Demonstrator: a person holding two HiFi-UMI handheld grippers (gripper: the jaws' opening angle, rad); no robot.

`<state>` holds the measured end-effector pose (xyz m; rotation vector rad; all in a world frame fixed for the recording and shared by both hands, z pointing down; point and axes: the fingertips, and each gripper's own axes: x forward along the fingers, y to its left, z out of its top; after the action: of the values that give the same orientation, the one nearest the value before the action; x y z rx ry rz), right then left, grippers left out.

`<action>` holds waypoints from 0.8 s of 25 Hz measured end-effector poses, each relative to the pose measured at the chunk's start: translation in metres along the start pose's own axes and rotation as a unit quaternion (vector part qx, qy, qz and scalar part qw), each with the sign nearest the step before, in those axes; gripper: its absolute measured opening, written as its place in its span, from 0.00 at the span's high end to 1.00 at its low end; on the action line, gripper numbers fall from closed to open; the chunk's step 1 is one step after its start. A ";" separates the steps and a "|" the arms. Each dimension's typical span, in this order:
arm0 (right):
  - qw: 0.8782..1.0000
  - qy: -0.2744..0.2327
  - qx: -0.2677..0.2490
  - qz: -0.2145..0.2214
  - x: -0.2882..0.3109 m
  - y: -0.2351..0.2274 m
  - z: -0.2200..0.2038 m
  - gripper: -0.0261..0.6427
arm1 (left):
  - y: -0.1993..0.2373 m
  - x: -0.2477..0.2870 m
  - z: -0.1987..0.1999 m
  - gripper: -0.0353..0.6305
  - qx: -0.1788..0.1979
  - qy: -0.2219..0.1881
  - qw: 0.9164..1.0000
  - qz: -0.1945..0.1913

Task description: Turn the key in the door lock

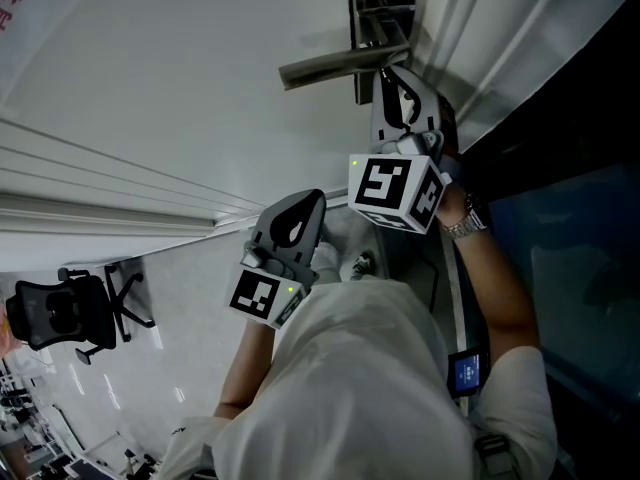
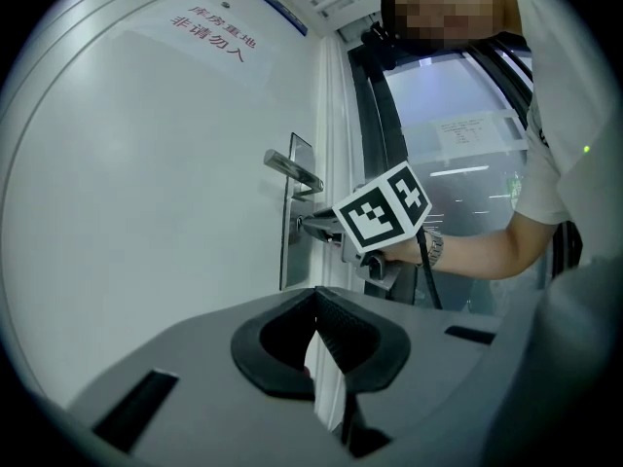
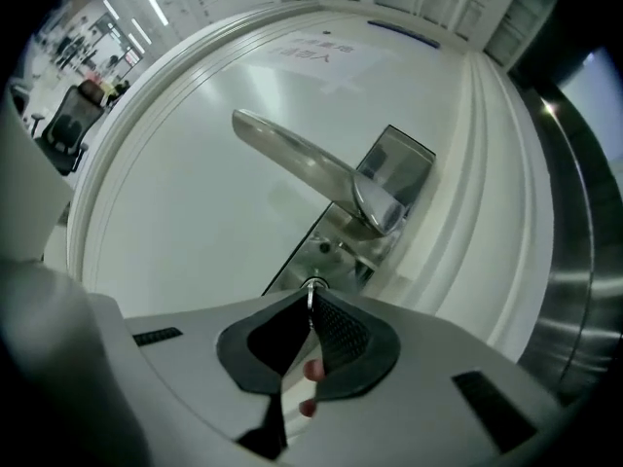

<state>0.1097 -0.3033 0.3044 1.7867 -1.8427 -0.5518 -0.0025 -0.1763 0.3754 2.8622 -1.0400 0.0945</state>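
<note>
The white door point(image 1: 150, 58) carries a metal lever handle point(image 3: 311, 163) on a steel lock plate point(image 3: 389, 178). Below the handle a small metal key point(image 3: 311, 287) sticks out of the lock. My right gripper point(image 3: 311, 297) points straight at the plate and is shut on the key's head. From the head view the right gripper point(image 1: 385, 73) presses up under the handle point(image 1: 330, 66). My left gripper point(image 1: 308, 200) hangs back from the door, jaws shut with nothing in them. The left gripper view shows the left gripper point(image 2: 316, 302) looking at the right gripper point(image 2: 326, 227) at the lock.
A dark metal frame and glass panel point(image 2: 438, 115) stand right of the door. A sign with red characters point(image 2: 209, 37) is on the door's upper part. A black office chair point(image 1: 65, 313) stands on the floor behind. The person's forearm with a wristwatch point(image 1: 465, 218) holds the right gripper.
</note>
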 end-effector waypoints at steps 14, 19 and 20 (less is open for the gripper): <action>0.952 0.011 0.300 0.063 0.002 -0.005 -0.002 0.94 | 0.001 0.006 0.001 0.94 -0.004 -0.006 1.000 0.001; 0.883 0.009 0.459 0.096 0.002 -0.006 -0.005 0.94 | 0.006 0.007 0.000 0.94 -0.005 -0.006 1.000 0.005; 0.862 0.009 0.495 0.104 0.003 -0.007 -0.006 0.94 | 0.007 0.008 0.000 0.94 -0.005 -0.005 1.000 0.005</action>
<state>0.1183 -0.3059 0.3050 2.0693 -2.4890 0.6387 -0.0010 -0.1863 0.3763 2.8528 -1.0538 0.0747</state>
